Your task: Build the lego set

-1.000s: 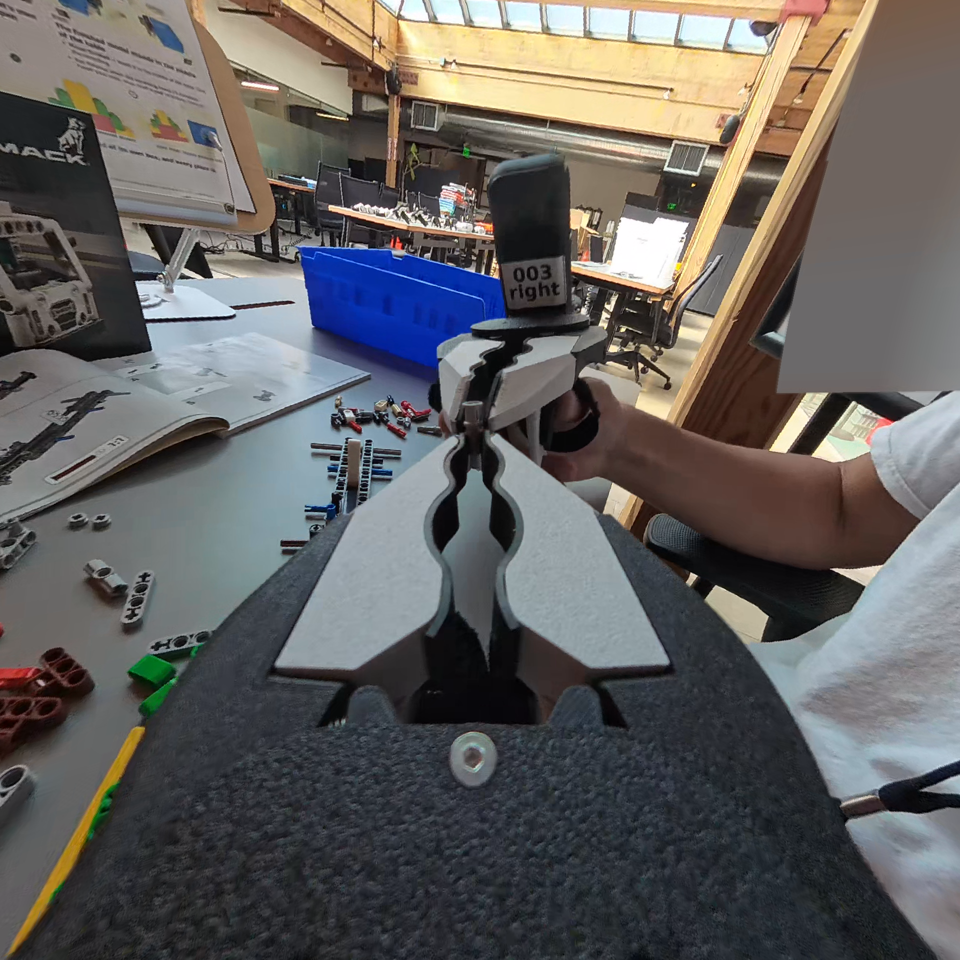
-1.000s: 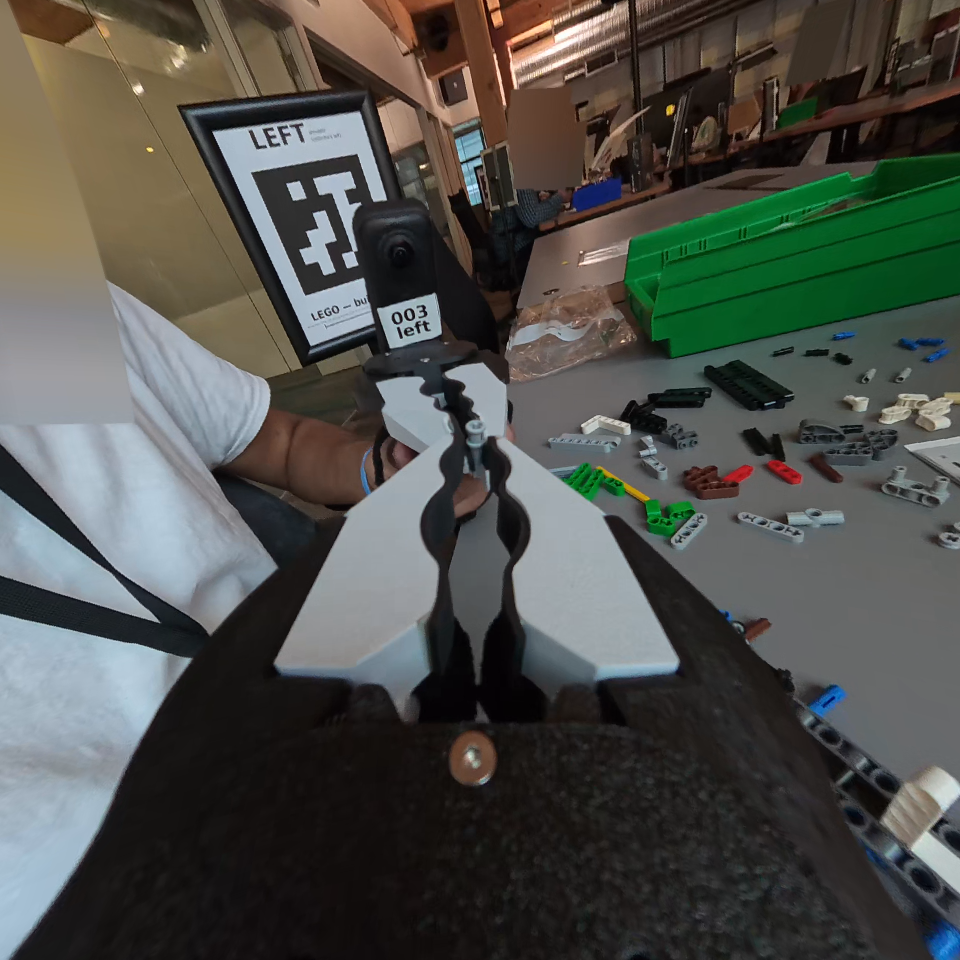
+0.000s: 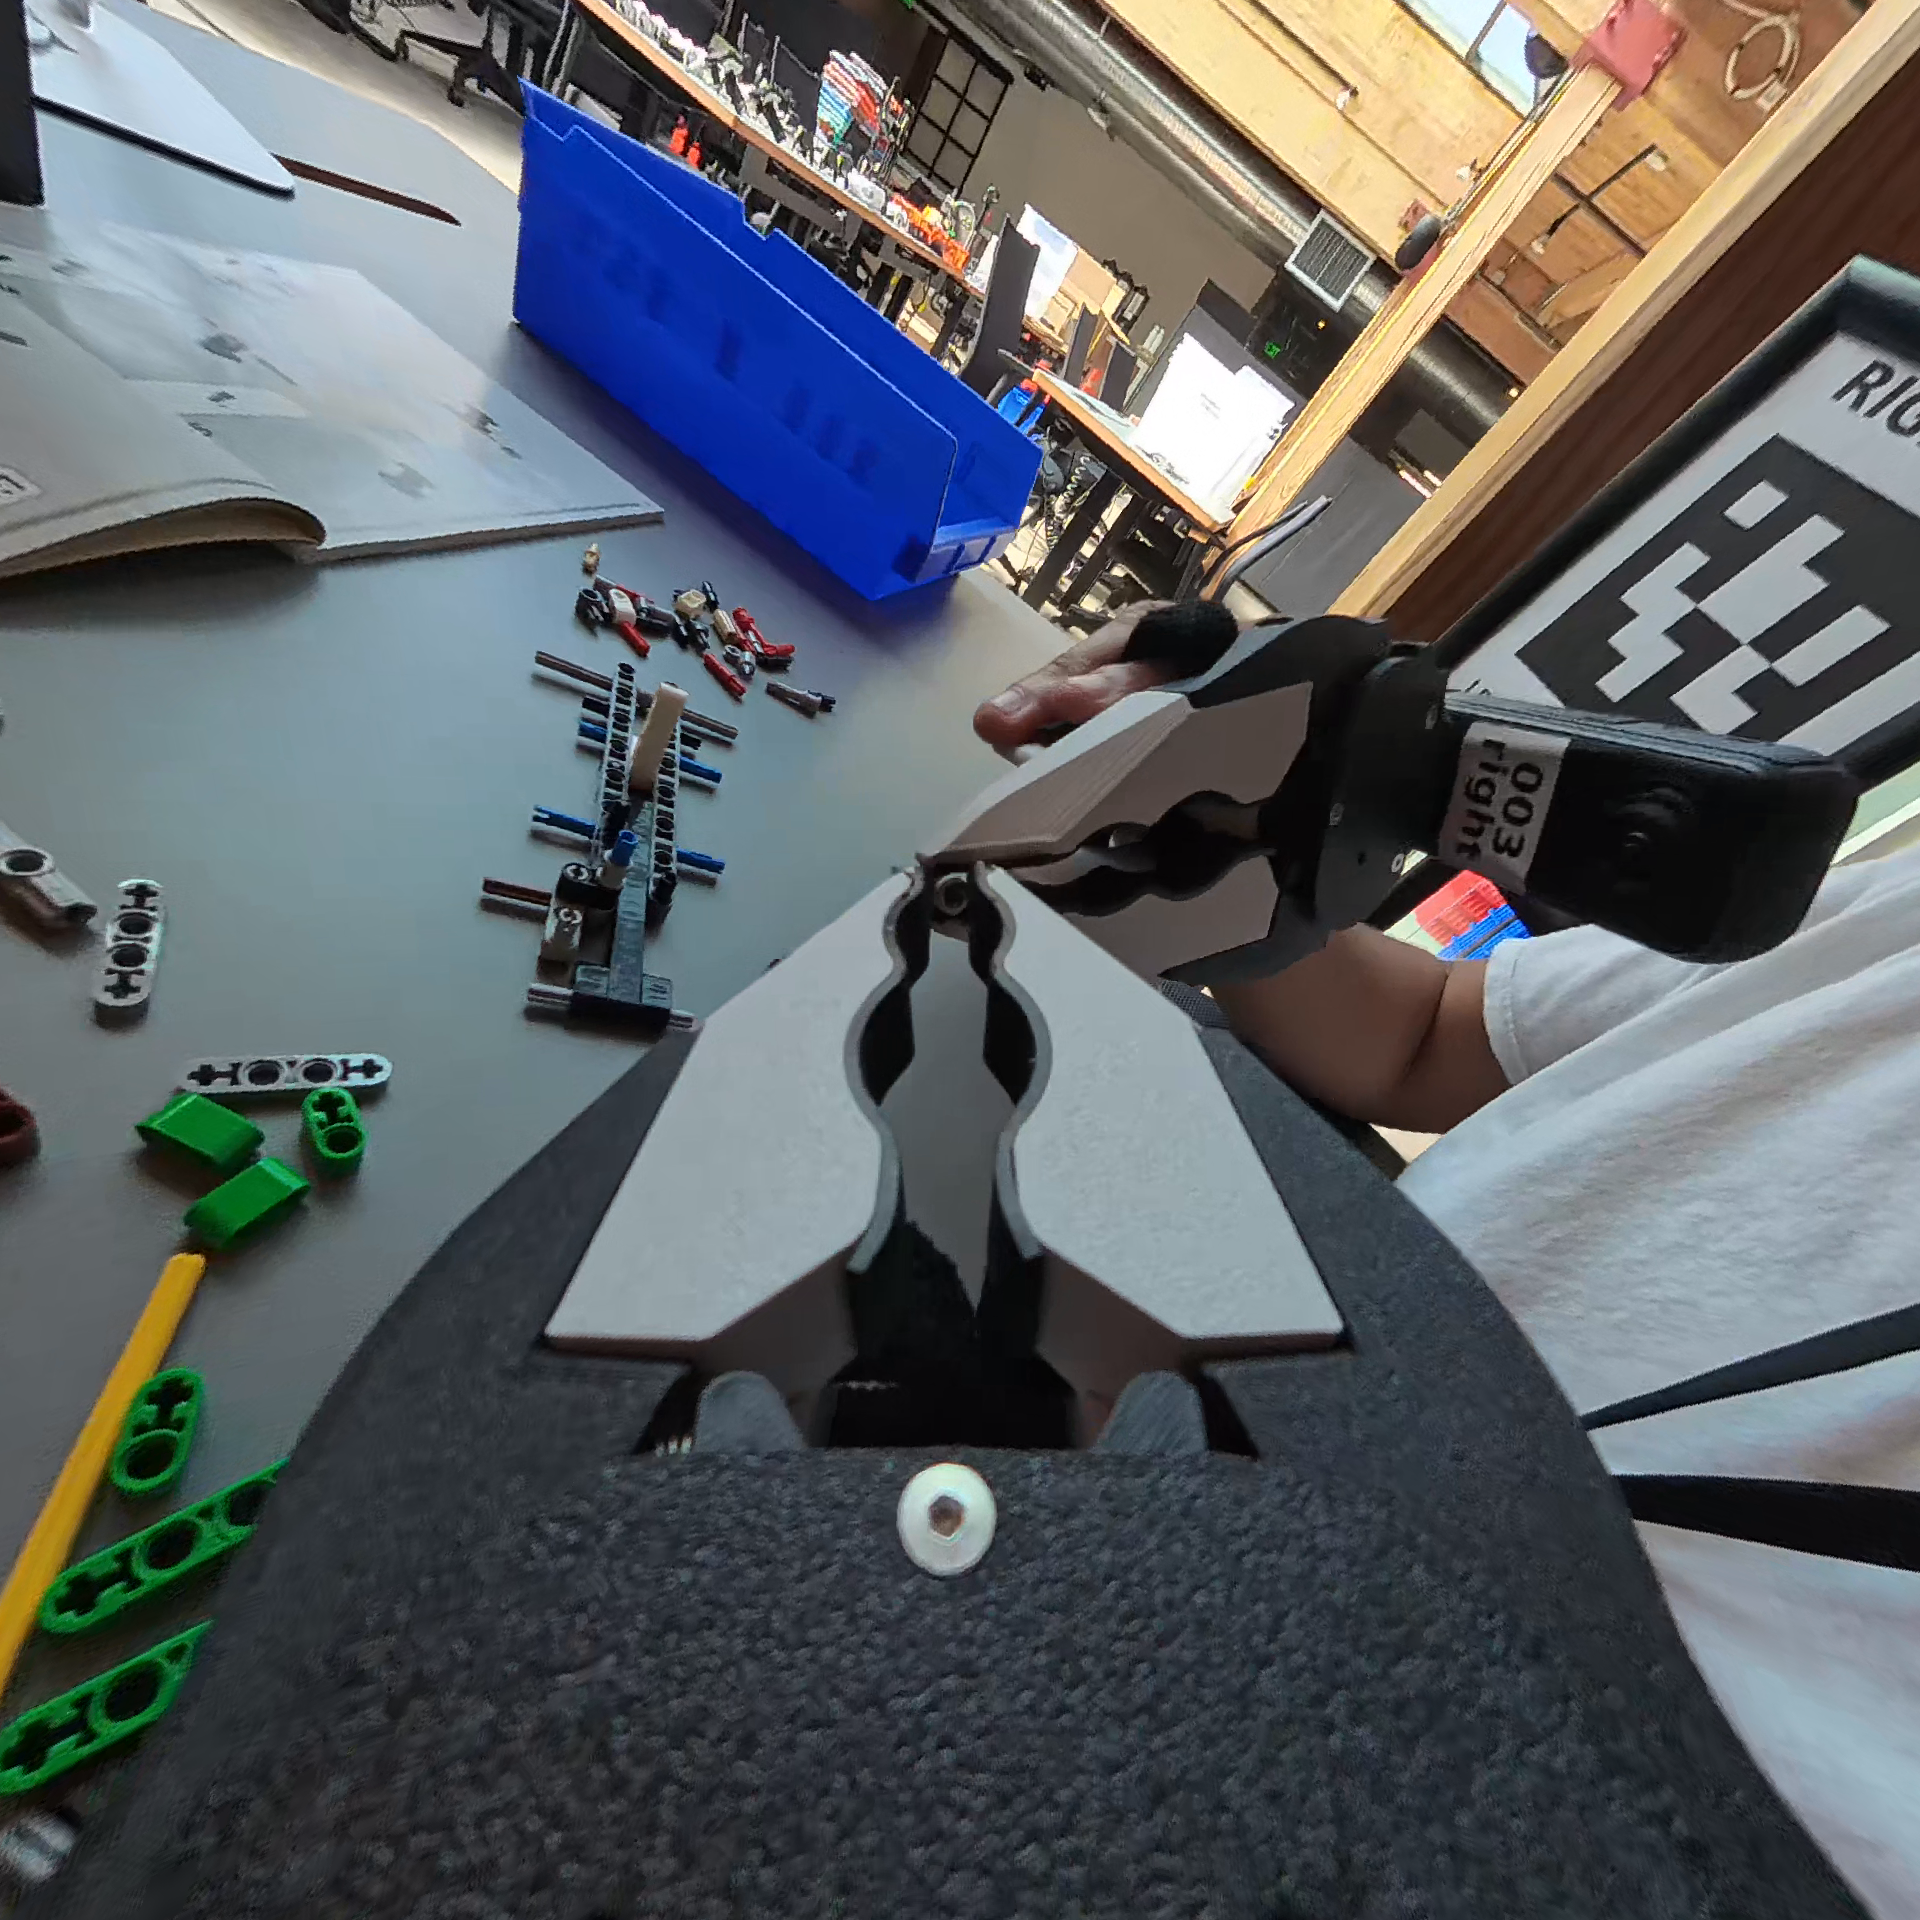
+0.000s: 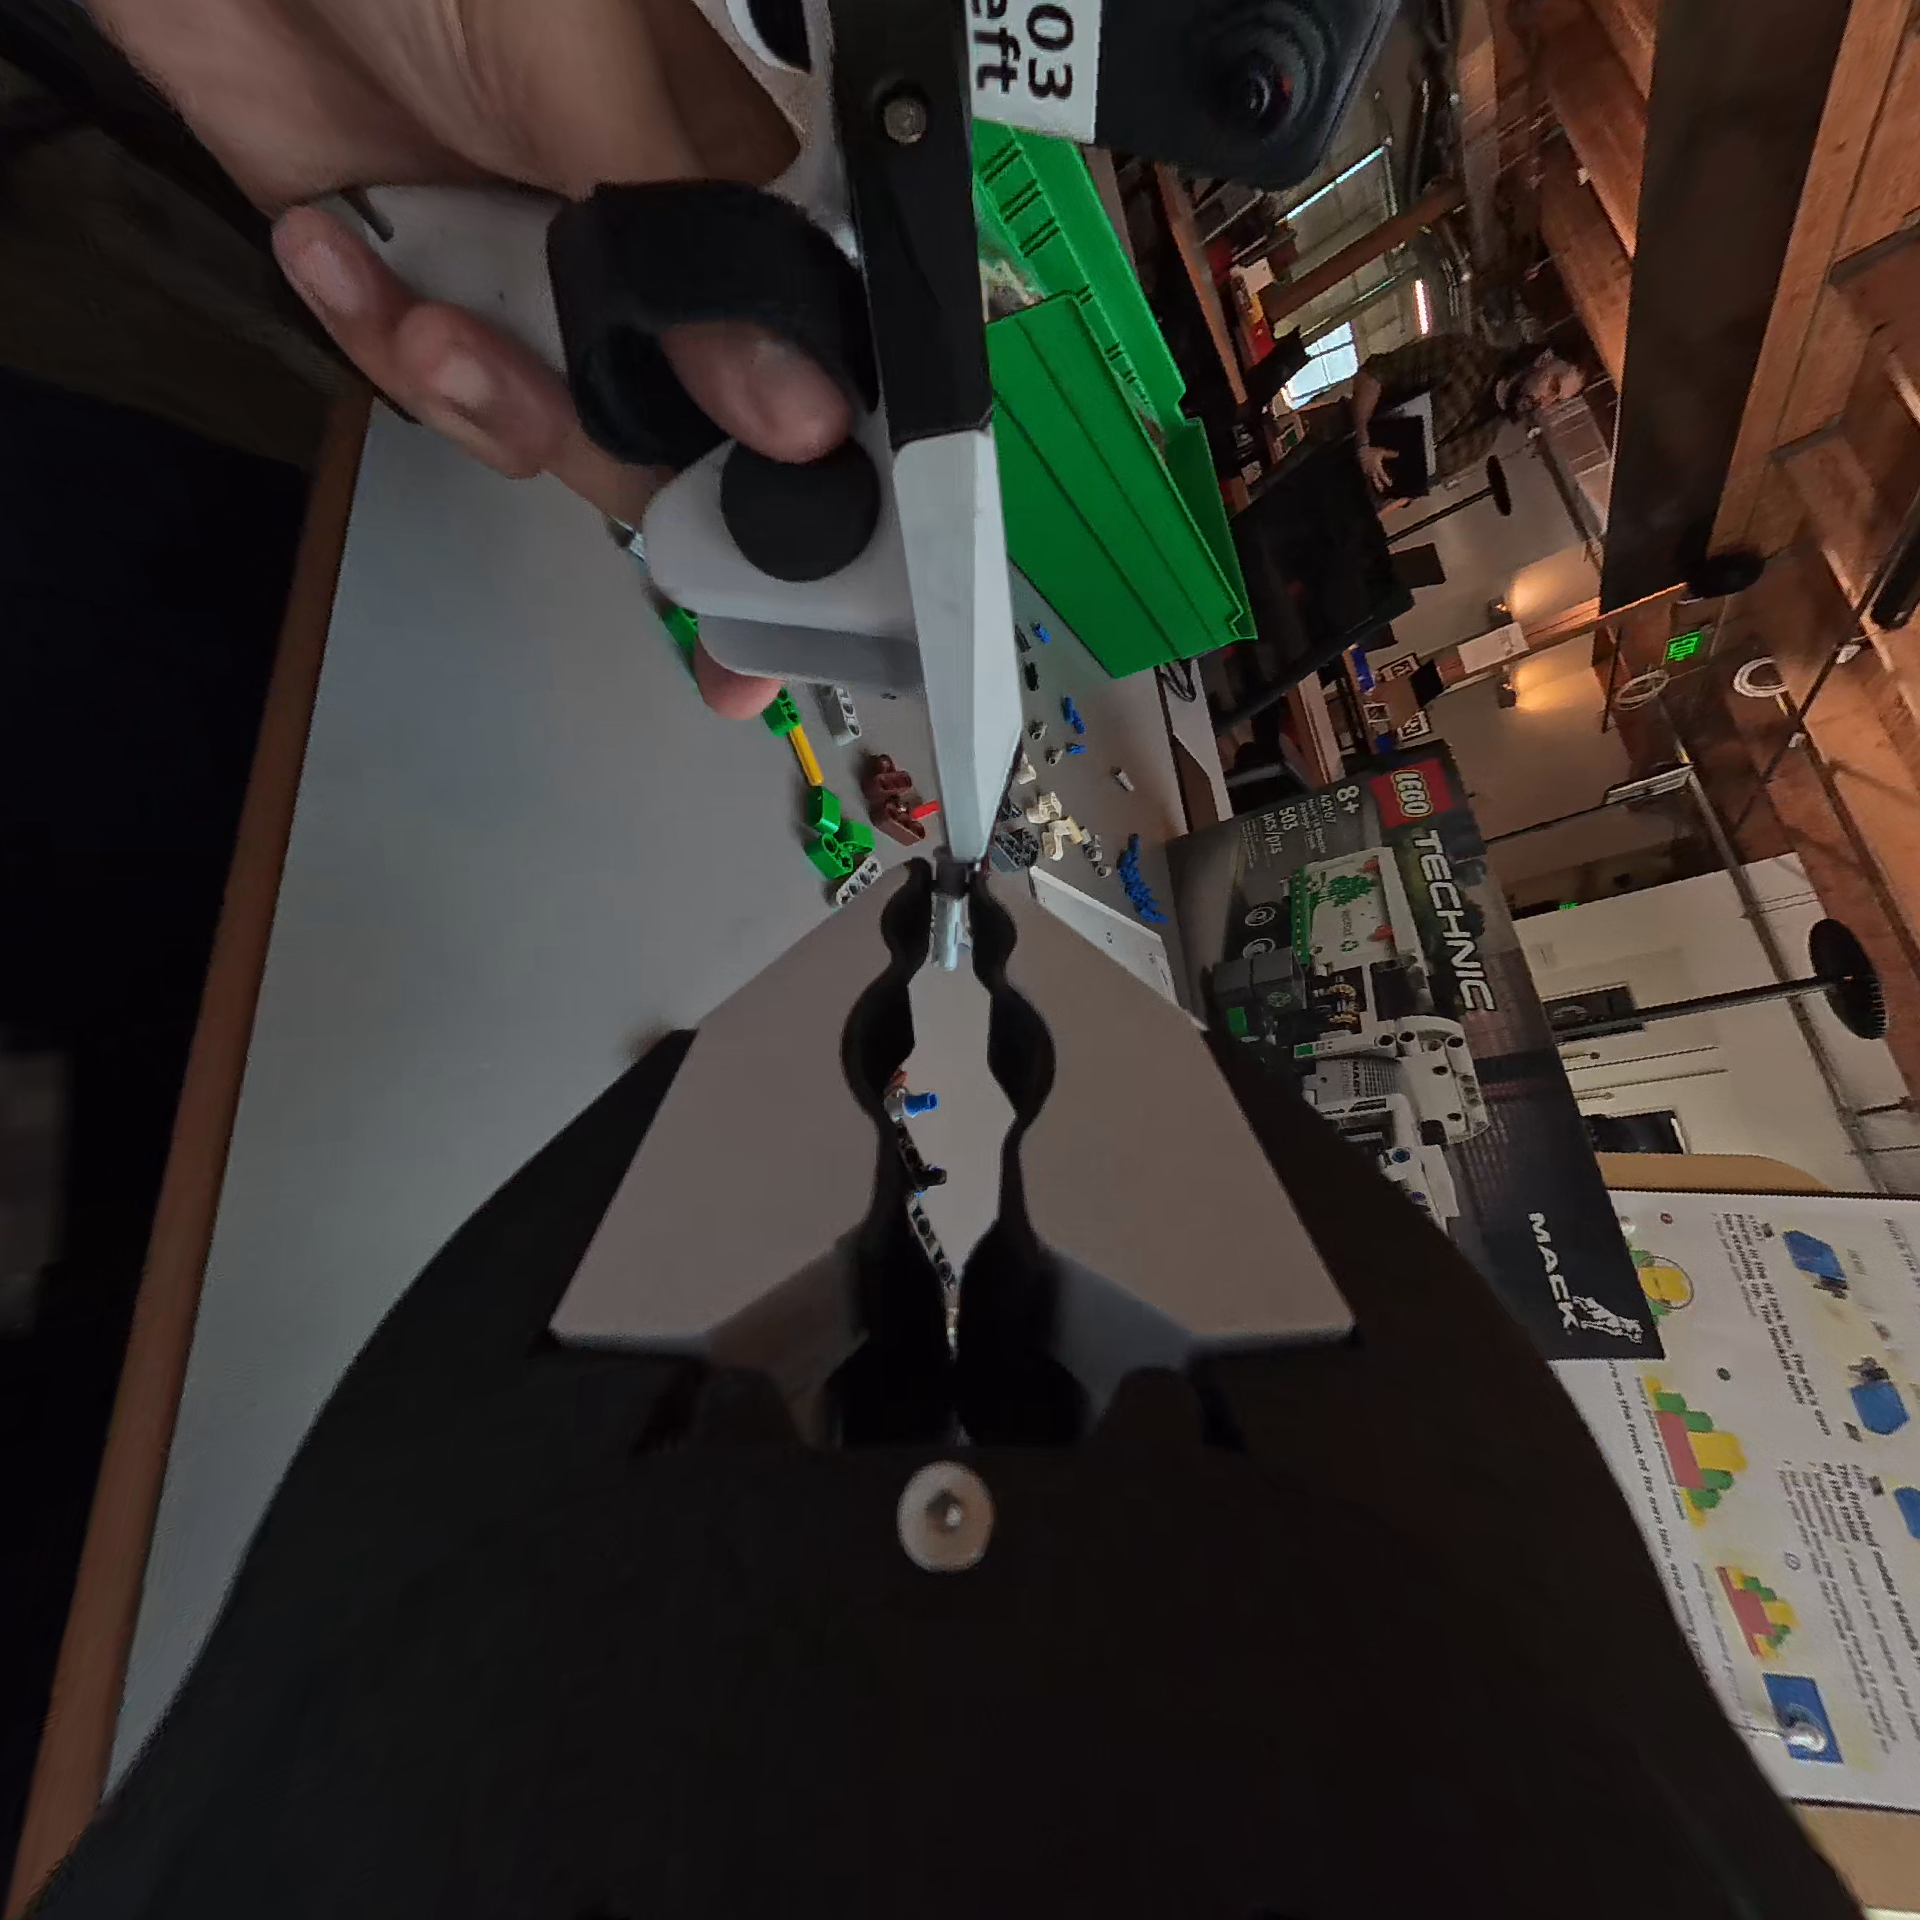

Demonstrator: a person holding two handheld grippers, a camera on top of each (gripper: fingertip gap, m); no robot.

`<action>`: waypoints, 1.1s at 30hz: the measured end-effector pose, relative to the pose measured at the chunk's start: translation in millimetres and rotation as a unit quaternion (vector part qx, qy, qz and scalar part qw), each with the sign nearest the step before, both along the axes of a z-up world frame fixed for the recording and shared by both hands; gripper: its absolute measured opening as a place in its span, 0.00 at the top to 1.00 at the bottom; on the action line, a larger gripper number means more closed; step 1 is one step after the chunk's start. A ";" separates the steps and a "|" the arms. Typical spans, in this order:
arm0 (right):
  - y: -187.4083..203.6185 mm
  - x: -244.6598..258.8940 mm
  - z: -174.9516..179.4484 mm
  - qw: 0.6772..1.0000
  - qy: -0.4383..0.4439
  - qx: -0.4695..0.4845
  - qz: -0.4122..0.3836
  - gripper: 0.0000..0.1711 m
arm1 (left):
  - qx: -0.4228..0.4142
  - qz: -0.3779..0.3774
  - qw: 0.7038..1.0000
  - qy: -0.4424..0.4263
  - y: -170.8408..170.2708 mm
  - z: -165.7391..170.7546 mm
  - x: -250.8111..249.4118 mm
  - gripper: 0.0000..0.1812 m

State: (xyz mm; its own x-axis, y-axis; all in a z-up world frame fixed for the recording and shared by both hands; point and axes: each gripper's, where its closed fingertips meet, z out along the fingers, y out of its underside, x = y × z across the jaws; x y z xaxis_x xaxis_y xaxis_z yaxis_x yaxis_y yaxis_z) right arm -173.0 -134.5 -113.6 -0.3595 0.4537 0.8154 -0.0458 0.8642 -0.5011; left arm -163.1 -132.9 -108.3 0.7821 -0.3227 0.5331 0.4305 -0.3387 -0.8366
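Above the tabletop's near edge, the left tool [image 3: 951, 894] and right tool [image 4: 948, 914] both pinch one small grey pin-connector [image 3: 950, 891]. Build barely begun: a short beam assembly [image 3: 613, 862] lies mid-tabletop; many loose pieces, green liftarms [image 3: 156, 1558] included, remain unplaced.

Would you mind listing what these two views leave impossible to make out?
- Small grey piece, left wrist view: only its end shows between the left gripper fingertips; its shape stays hidden.
- Same piece, right wrist view: too small to identify in the right gripper.
- Long assembly, right wrist view: only a sliver shows between the fingers.
- Green beams, left wrist view: partly hidden by the gripper body.
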 end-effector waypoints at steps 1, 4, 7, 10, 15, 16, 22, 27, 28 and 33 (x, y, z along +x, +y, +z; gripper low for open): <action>-0.7 -0.6 -0.7 1.000 -0.006 -0.013 0.002 0.98 | -0.005 -0.003 1.000 -0.008 -0.7 -0.6 -1.1 0.98; -3.4 0.5 -0.9 0.996 -0.037 -0.085 0.017 0.97 | -0.006 -0.013 1.000 -0.025 -2.7 0.1 -2.3 0.98; -0.7 3.5 0.9 0.987 -0.062 -0.145 0.031 0.92 | 0.001 -0.008 0.999 -0.039 -5.5 5.2 -10.5 0.98; -1.9 4.0 2.8 0.985 -0.067 -0.157 0.038 0.91 | 0.002 -0.025 0.998 -0.057 -8.0 8.8 -8.1 0.98; 1.0 -1.0 -8.5 0.995 -0.053 -0.085 0.011 0.99 | -0.007 -0.040 0.998 -0.040 -6.6 2.2 1.8 0.98; 1.7 -0.5 -11.3 0.994 -0.066 -0.084 0.009 0.99 | -0.009 -0.036 0.999 0.000 -6.4 -1.4 2.2 0.98; -3.9 7.1 -17.5 0.983 -0.135 -0.123 0.029 1.00 | 0.003 -0.007 0.957 0.289 -10.5 -13.0 5.3 0.94; -7.0 10.0 -18.2 0.981 -0.141 -0.130 0.039 0.99 | 0.016 -0.015 0.952 0.306 -11.3 -11.2 12.3 0.97; -7.1 9.9 -19.3 0.980 -0.144 -0.130 0.038 0.99 | 0.014 -0.014 0.950 0.311 -11.0 -12.5 11.6 0.97; -5.7 7.8 -23.2 0.973 -0.157 -0.167 0.036 0.99 | -0.011 -0.008 0.948 0.319 -10.5 -18.4 4.9 0.97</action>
